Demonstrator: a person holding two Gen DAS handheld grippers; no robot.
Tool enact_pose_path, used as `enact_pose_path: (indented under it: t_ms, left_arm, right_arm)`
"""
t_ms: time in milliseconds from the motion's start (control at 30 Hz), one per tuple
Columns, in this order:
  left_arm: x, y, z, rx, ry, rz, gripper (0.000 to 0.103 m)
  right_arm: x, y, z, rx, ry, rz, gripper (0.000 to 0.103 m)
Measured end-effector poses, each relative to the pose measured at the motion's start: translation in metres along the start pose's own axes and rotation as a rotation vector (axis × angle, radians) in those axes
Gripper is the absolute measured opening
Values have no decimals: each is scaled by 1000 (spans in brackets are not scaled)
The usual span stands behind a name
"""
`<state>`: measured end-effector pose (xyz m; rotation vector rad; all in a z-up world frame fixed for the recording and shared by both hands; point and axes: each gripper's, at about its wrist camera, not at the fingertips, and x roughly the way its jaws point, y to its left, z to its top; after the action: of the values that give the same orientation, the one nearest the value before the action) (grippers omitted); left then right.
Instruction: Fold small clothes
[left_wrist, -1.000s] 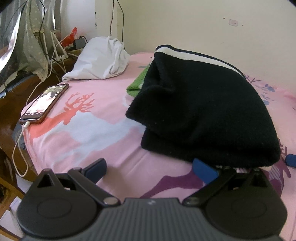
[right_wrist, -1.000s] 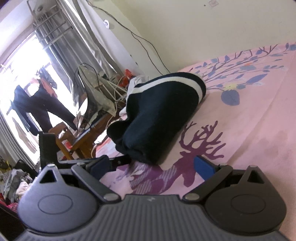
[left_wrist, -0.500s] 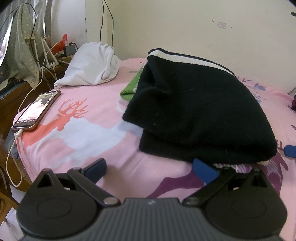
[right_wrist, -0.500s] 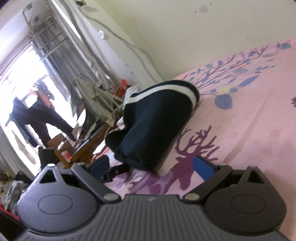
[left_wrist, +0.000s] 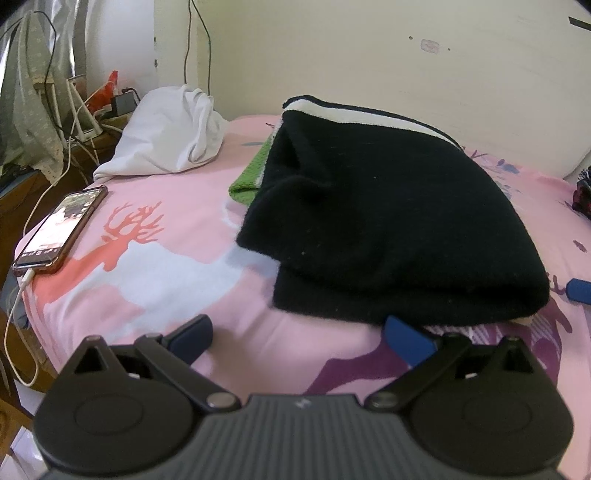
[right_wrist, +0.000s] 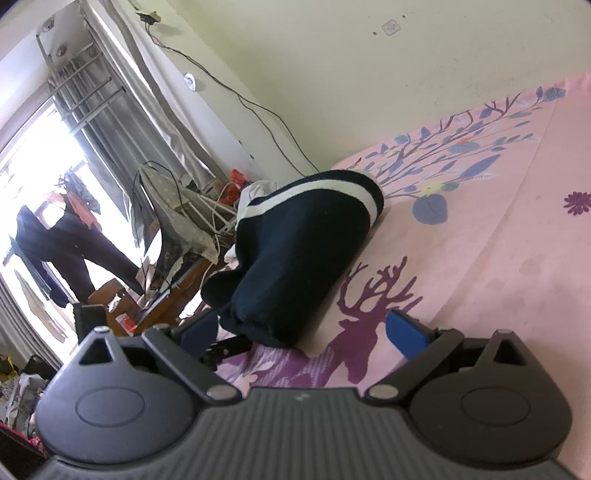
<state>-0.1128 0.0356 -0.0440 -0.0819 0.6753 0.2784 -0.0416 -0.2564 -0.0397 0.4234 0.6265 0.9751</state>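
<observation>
Lying folded into a thick bundle on the pink bedsheet (left_wrist: 155, 288): the black garment (left_wrist: 388, 221), white stripe along its far edge, a green cloth (left_wrist: 251, 177) tucked under its far left corner. Looking finished with this fold, or nearly so; judging the next move to be either a last tidy of the near hem or a reach for another piece, calling for a low approach and a pinch on one edge only.

Going left to right: hovering at the near edge of the bed, the left gripper (left_wrist: 299, 330), fingers spread wide and holding nothing, right pad just short of the bundle's hem. Further right, the right gripper (right_wrist: 314, 328), equally wide apart and empty, left finger close beside the bundle's end, possibly touching it, hard to tell at this angle.

Resting on the sheet at the left, a phone (left_wrist: 61, 229) on a charging cable, a white bag (left_wrist: 166, 140) behind it. Showing beyond: a plain cream wall (left_wrist: 406, 55), curtains and a bright window (right_wrist: 44, 155).
</observation>
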Motion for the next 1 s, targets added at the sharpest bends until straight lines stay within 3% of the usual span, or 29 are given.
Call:
enact_pose_path:
  t_ms: [1000]
  left_arm:
    - [8, 5, 5, 89, -7, -84, 103]
  right_arm:
    - [2, 2, -1, -22, 17, -6, 93]
